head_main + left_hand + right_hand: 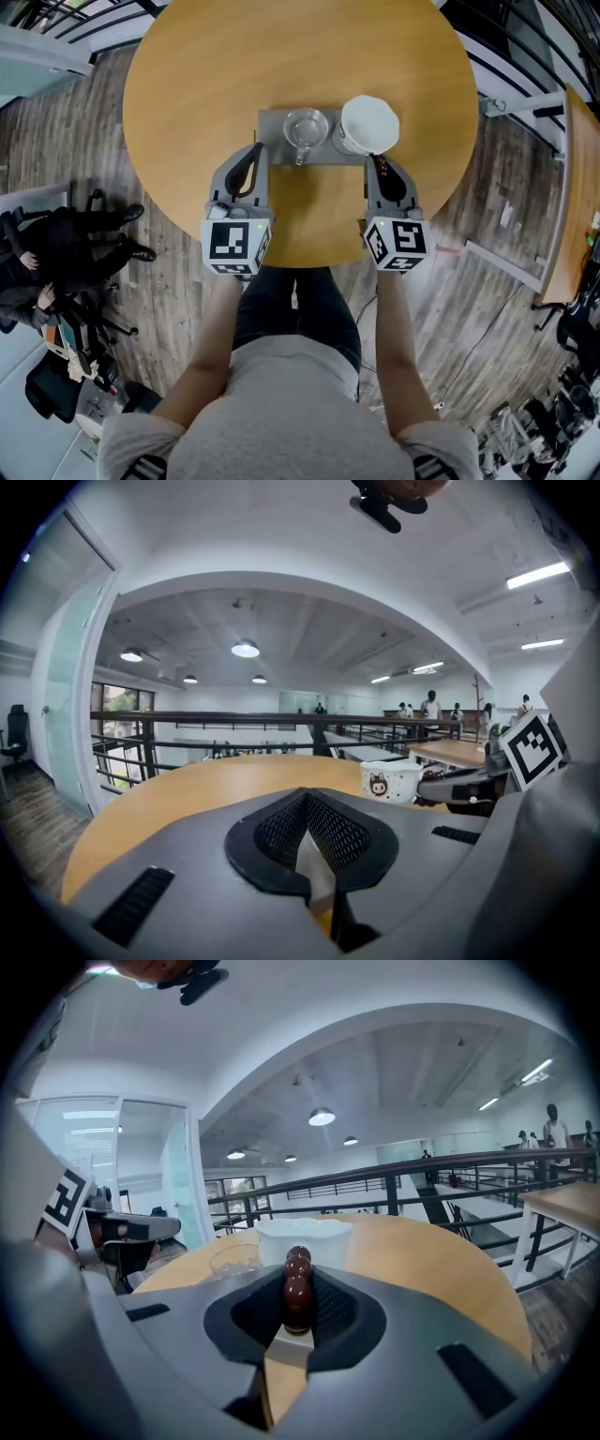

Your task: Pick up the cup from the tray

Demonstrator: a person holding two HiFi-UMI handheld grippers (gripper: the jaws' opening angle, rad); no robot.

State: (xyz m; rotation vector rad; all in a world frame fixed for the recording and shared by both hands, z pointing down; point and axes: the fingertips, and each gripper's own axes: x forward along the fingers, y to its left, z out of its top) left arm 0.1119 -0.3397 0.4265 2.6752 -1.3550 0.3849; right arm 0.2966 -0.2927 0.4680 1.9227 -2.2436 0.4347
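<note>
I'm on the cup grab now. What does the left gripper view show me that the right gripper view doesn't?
Only the left gripper view: the cat face printed on the white cup, and the right gripper seen from the side, reaching the cup. Only the right gripper view: the cup's brown beaded handle clamped between the jaws, and the clear glass beside the cup. Both: the cup itself, the wooden table and the railing behind.

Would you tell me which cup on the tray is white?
The white cup at the tray's right end, by the right tool; the glass cup beside it is see-through.
</note>
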